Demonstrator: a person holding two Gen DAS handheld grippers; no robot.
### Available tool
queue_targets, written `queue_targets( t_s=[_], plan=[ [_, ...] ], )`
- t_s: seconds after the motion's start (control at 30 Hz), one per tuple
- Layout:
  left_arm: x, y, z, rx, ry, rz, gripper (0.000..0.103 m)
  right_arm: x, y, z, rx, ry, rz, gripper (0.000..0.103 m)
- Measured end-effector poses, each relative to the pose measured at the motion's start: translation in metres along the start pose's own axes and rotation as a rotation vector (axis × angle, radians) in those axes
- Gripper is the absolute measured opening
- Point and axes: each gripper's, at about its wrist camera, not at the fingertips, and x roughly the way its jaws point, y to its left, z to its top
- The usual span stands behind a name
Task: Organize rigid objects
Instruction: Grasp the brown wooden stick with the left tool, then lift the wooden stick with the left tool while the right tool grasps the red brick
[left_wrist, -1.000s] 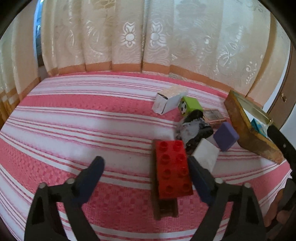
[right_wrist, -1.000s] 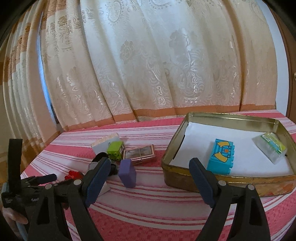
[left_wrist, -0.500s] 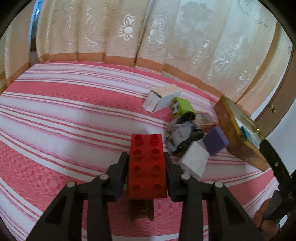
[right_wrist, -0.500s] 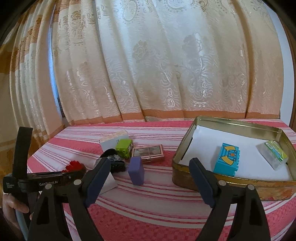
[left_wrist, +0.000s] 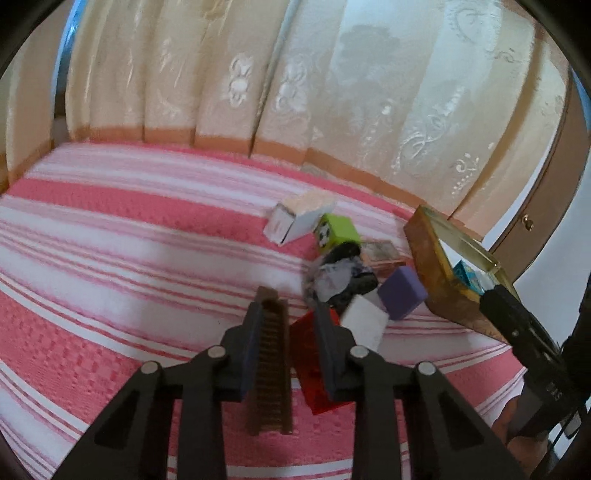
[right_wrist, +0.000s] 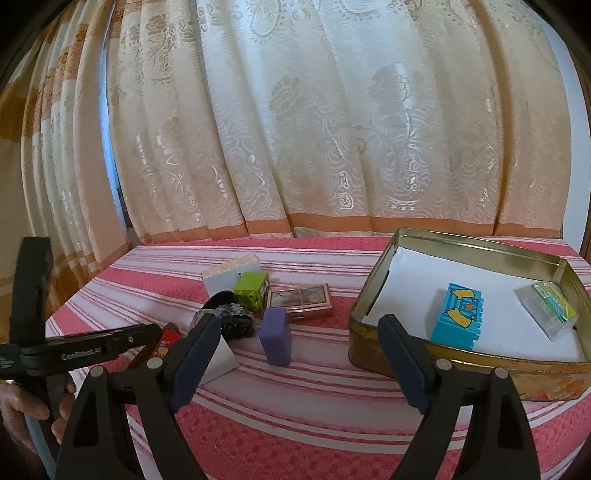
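Closing has been the left tongs' (left_wrist: 287, 308) business: their jaws, spread wide a moment ago, have just drawn together, and the red brick (left_wrist: 314, 369) with the brown ridged piece (left_wrist: 269, 354) under it now sits pinched between the pads. The brick has tipped over; the brown piece stands on edge against the left pad, while the red body leans out past the right one. Judged from that slant, the hold looks off-centre and the brick could twist free on the way to the tin. The right tongs (right_wrist: 299, 325) stand wide apart with nothing between them, low over the striped pink cover (left_wrist: 110, 258). Ahead and to their right lies the gold tin (right_wrist: 461, 243), lined with white paper, holding a turquoise brick (right_wrist: 458, 321) and a clear packet with green print (right_wrist: 546, 310). Ahead of the left tongs a white block (left_wrist: 364, 325), a purple block (left_wrist: 402, 293), a dark crumpled thing (left_wrist: 340, 277), a green brick (left_wrist: 338, 232), a flat pink case (right_wrist: 299, 301) and a white carton (left_wrist: 299, 218) lie outside the tin.
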Motion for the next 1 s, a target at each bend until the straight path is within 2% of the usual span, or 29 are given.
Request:
queue_targets(
  t_s=[0.07,0.1,0.13,0.2,0.23,0.3,0.33,0.4,0.53,0.63,0.77,0.83,0.93,1.0],
  plan=[
    [-0.007,-0.007,0.000,0.046,-0.032,0.005,0.041,0.000,-0.001,0.000,0.004,0.001,0.000,0.088],
    [-0.008,-0.009,-0.001,0.068,-0.039,0.032,0.045,0.000,-0.001,0.000,0.006,0.001,0.001,0.088],
    [-0.006,-0.010,-0.001,0.095,-0.038,0.095,0.046,0.000,-0.001,0.000,0.007,0.002,0.002,0.088],
    [-0.001,-0.003,-0.003,0.086,-0.007,0.168,0.045,0.001,0.000,0.000,0.005,0.007,0.006,0.088],
    [0.002,0.003,-0.003,0.062,0.016,0.170,0.045,0.001,0.000,0.000,0.002,0.009,0.007,0.088],
    [0.006,0.012,-0.003,0.013,0.057,0.117,0.045,0.001,0.002,0.000,-0.005,0.011,0.007,0.088],
    [0.006,0.012,-0.003,0.015,0.064,0.111,0.045,0.001,0.002,0.000,-0.008,0.012,0.008,0.088],
    [0.011,0.011,-0.006,0.034,0.088,0.149,0.046,0.002,0.002,0.000,-0.008,0.014,0.008,0.088],
    [0.017,0.004,-0.011,0.053,0.131,0.136,0.047,0.003,0.000,0.000,0.001,0.020,0.008,0.088],
    [0.019,-0.005,-0.011,0.093,0.141,0.158,0.052,0.003,0.001,0.000,0.000,0.023,0.011,0.088],
    [0.020,-0.004,-0.010,0.076,0.138,0.146,0.053,0.002,0.005,-0.001,-0.016,0.025,0.017,0.088],
    [0.022,-0.008,-0.011,0.092,0.143,0.142,0.058,0.004,0.007,-0.001,-0.019,0.035,0.018,0.088],
    [0.024,-0.012,-0.011,0.113,0.151,0.140,0.059,0.007,0.004,-0.001,0.005,0.051,0.016,0.088],
    [0.022,-0.009,-0.012,0.097,0.145,0.132,0.055,0.007,0.001,-0.002,0.020,0.054,0.015,0.088]
  ],
)
